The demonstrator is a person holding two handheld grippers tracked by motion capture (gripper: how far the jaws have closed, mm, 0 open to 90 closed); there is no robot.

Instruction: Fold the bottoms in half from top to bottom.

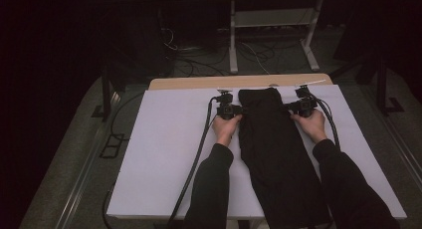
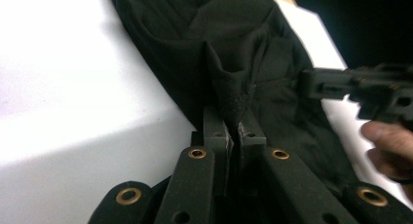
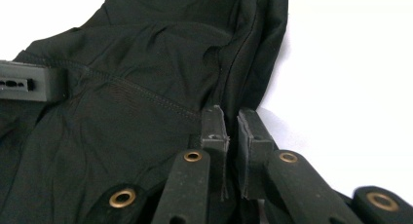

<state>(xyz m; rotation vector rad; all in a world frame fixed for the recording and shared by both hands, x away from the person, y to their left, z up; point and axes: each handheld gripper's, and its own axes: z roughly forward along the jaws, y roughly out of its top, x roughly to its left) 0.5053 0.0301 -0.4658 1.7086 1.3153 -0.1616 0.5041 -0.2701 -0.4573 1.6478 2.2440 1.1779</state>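
Note:
A long black garment [image 1: 271,139] lies lengthwise on the white table cover [image 1: 164,149], its near end hanging over the front edge. My left gripper [image 1: 240,109] sits at the garment's left edge near its far end. In the left gripper view it [image 2: 234,126] is shut on a raised pinch of the black cloth [image 2: 219,39]. My right gripper [image 1: 288,107] sits at the opposite edge. In its own view the jaws [image 3: 233,121] stand shut, with the seamed edge of the cloth [image 3: 136,87] running down between them. Each gripper view shows the other gripper farther off [image 2: 360,85] [image 3: 29,80].
A strip of wooden tabletop [image 1: 199,82] shows beyond the white cover. Black cables [image 1: 196,159] trail from the grippers toward the front edge. A white metal frame [image 1: 268,20] and loose floor cables lie behind the table in the dark.

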